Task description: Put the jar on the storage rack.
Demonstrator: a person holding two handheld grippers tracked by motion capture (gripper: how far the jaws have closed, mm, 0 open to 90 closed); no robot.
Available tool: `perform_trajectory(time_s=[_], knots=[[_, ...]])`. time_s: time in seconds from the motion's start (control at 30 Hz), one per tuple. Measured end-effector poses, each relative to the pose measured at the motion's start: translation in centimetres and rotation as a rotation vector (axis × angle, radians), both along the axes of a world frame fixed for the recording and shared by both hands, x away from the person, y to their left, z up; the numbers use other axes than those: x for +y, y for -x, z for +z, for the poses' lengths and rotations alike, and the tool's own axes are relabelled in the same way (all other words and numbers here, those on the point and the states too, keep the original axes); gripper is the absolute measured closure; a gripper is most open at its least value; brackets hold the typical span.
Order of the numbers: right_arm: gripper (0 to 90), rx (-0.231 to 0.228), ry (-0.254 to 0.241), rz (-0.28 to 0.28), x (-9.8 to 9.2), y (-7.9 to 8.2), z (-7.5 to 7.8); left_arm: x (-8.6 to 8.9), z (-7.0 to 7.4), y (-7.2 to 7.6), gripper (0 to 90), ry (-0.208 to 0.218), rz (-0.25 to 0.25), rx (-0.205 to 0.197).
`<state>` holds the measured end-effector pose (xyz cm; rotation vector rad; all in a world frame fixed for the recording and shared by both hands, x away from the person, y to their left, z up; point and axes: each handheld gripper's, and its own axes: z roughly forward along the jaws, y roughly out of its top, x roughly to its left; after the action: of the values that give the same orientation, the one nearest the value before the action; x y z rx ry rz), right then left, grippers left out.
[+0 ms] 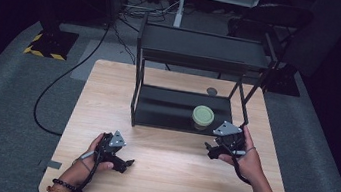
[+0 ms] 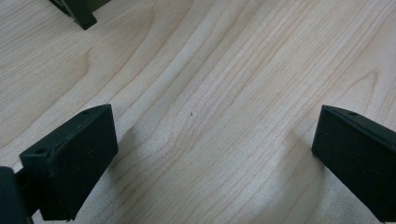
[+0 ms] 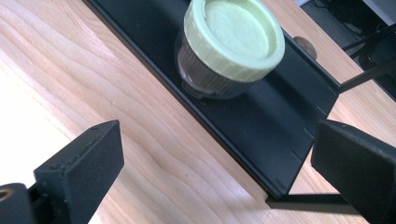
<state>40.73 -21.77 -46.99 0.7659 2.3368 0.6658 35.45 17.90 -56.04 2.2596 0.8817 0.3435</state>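
Observation:
A small jar with a pale green lid stands on the bottom shelf of a black two-level rack. My right gripper hovers just in front of the rack's right end, open, jaws wide apart and empty, the jar a short way ahead of them. My left gripper is held low over the bare wooden table at the front left, open with nothing between its jaws. A rack foot shows at the top left of the left gripper view.
The rack's top shelf overhangs the jar. A small dark round mark lies on the table behind the rack. A black cable trails across the floor at the left. A stand base with yellow-black tape is at the far left.

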Motion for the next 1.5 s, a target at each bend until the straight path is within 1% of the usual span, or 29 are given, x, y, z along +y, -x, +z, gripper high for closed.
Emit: perform_trajectory(time_s=[0.1,0.3,0.47,0.63,0.7,0.83,0.87,0.9,1.17,1.27,1.33,1.37,1.43,1.47,1.5], knots=[[2.5,0.005,-0.005,0.0,-0.4,0.3,-0.2,0.0,0.0,0.0,0.1,0.0,0.0,0.0],[2.5,-0.006,0.006,0.006,-0.8,0.9,-0.5,0.0,0.0,0.0,0.1,0.0,0.001,0.0],[2.4,0.003,0.015,0.006,-1.3,1.4,-1.0,0.0,0.0,0.0,0.1,0.001,0.002,0.0],[2.5,0.011,0.008,-0.001,-1.9,1.8,-1.5,0.0,0.0,0.0,0.1,0.001,0.003,0.0],[2.5,0.019,0.007,-0.004,-2.2,2.0,-1.8,0.0,0.0,0.0,0.1,0.001,0.003,0.0],[2.5,0.03,0.021,-0.005,-2.6,2.4,-2.6,0.0,0.0,0.0,0.1,0.001,0.003,-0.001],[2.5,0.03,0.021,-0.005,-2.6,2.4,-2.6,0.0,0.0,0.0,0.1,0.001,0.003,-0.001],[2.5,0.038,0.015,-0.009,-2.9,2.5,-3.0,0.0,0.0,0.0,0.1,0.002,0.004,-0.001],[2.4,0.049,0.019,-0.017,-3.4,3.0,-3.8,0.0,0.0,0.0,0.1,0.001,0.004,-0.001],[2.5,0.06,0.027,-0.017,-3.6,3.3,-4.3,0.0,0.0,0.0,0.1,0.001,0.004,-0.001],[2.5,0.059,0.034,-0.021,-3.8,3.5,-4.6,0.0,0.0,0.0,0.1,0.001,0.004,-0.001],[2.5,0.066,0.028,-0.024,-4.0,3.6,-4.9,0.0,0.0,0.0,0.1,0.001,0.004,-0.001],[2.5,0.068,0.028,-0.022,-4.1,3.6,-5.0,0.0,0.0,0.0,0.1,0.001,0.004,0.0],[2.5,0.069,0.03,-0.032,-4.4,3.8,-5.3,0.0,0.0,0.0,0.1,0.001,0.004,0.0],[2.5,0.069,0.03,-0.032,-4.4,3.8,-5.3,0.0,0.0,0.0,0.1,0.001,0.004,0.0]])
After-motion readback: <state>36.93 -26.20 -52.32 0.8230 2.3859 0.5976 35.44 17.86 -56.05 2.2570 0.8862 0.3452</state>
